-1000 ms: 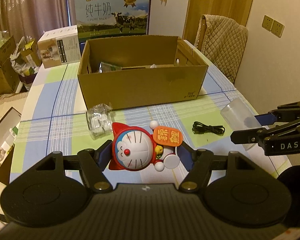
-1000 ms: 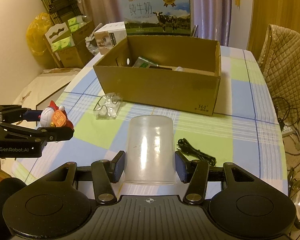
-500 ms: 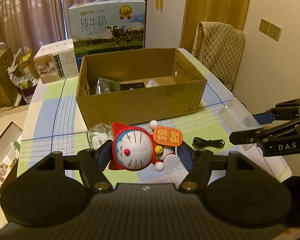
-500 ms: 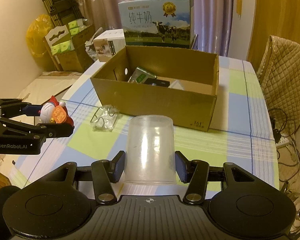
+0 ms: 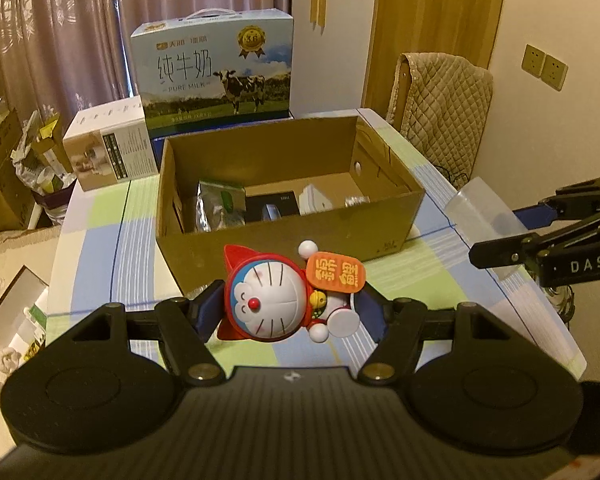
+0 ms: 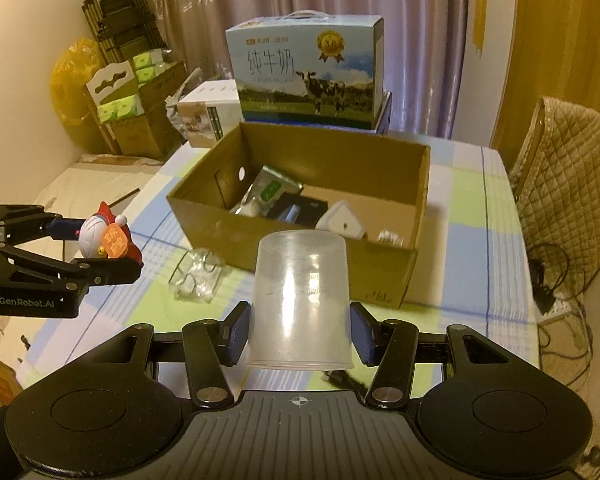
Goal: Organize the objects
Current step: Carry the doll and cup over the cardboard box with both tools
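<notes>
My left gripper (image 5: 290,312) is shut on a red and white Doraemon figure (image 5: 272,300), held above the table in front of the open cardboard box (image 5: 284,240). It also shows in the right wrist view (image 6: 100,236), at the left. My right gripper (image 6: 298,330) is shut on a clear plastic cup (image 6: 300,300), held upside down above the table before the box (image 6: 300,240). The cup also shows in the left wrist view (image 5: 484,208), at the right. Several items lie inside the box.
A milk carton box (image 5: 216,76) and a white box (image 5: 108,152) stand behind the cardboard box. A clear plastic packet (image 6: 196,280) and a black cable (image 6: 344,380) lie on the checked tablecloth. A quilt-covered chair (image 6: 568,168) stands at the right.
Both grippers have risen and moved toward the box with their loads. More of the box's inside shows now.
</notes>
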Motion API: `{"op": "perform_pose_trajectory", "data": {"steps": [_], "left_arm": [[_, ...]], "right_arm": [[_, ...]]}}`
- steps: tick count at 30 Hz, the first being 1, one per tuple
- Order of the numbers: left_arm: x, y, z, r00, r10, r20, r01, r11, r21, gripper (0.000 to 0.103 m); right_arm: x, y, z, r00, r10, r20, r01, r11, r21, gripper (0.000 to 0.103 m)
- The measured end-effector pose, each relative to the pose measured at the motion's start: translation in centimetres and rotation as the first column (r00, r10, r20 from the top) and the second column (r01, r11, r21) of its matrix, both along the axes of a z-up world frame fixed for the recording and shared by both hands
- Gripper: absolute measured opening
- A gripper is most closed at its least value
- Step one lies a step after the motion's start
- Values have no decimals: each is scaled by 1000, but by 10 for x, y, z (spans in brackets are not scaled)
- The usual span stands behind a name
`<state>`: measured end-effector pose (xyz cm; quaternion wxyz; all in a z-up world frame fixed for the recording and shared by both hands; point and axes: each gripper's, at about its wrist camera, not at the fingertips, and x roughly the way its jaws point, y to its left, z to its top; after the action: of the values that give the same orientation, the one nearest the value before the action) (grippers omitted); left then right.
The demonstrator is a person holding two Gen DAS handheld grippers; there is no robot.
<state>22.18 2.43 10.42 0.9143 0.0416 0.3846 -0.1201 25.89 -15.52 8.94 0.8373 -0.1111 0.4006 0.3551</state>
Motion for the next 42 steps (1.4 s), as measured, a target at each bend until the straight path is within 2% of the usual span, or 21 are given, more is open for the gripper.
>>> {"op": "perform_pose_trajectory", "data": {"steps": [16,31,42], "left_arm": [[58,6,20,1000,-6,-6,6,1000,-11,65],[103,19,15,1000,10,-30,-10,1000,-8,65],[140,25,9,999,10,-39,-10,1000,9,65]], "right_arm": [[47,31,5,1000,15,-20,-16,1000,-19,49],[85,52,-9,999,19,-27,-21,998,-66,49],[128,62,-20,999,-15,-51,11,996,-84,49]]}}
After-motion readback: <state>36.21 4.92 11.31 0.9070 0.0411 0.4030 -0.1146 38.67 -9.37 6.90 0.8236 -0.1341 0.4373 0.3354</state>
